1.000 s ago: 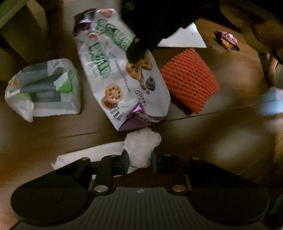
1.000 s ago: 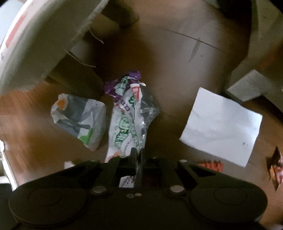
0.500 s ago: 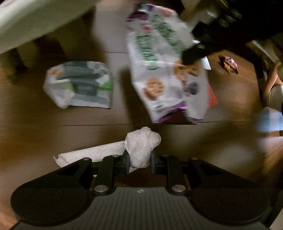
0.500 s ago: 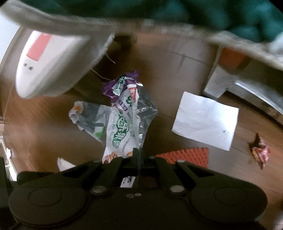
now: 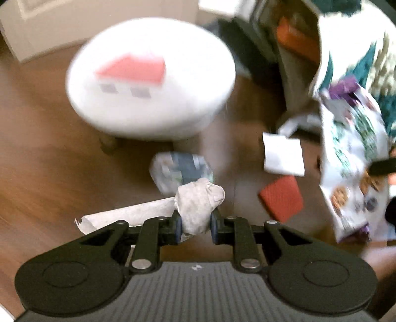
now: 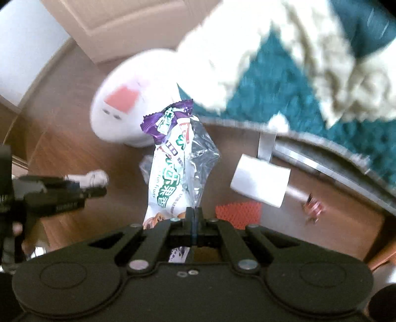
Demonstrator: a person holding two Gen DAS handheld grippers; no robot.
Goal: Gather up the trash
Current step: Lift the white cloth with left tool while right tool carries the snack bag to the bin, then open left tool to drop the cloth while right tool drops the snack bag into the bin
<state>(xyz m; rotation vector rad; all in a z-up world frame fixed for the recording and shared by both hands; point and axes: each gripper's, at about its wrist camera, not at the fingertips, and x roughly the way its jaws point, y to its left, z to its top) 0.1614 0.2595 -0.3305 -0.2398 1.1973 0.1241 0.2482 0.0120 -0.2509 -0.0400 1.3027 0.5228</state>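
My left gripper (image 5: 195, 223) is shut on a crumpled white paper tissue (image 5: 198, 200), whose tail trails to the left. My right gripper (image 6: 194, 215) is shut on a white and purple cookie wrapper (image 6: 170, 171), held up off the floor; it also shows at the right of the left wrist view (image 5: 354, 158). On the wooden floor lie a crumpled grey-white bag (image 5: 180, 171), an orange foam net (image 5: 282, 198) (image 6: 237, 213), a white paper sheet (image 5: 282, 156) (image 6: 259, 183) and a small candy wrapper (image 6: 313, 205). The left gripper (image 6: 99, 184) shows at left in the right wrist view.
A white round stool with a red patch (image 5: 151, 79) (image 6: 118, 114) stands on the floor behind the trash. A teal and cream blanket (image 6: 297, 74) hangs over furniture at the right. A beige door or wall (image 6: 118, 22) is at the back.
Both grippers have risen and tilted up with their loads. The floor trash looks smaller and farther, and the white stool and the blanket have come into view.
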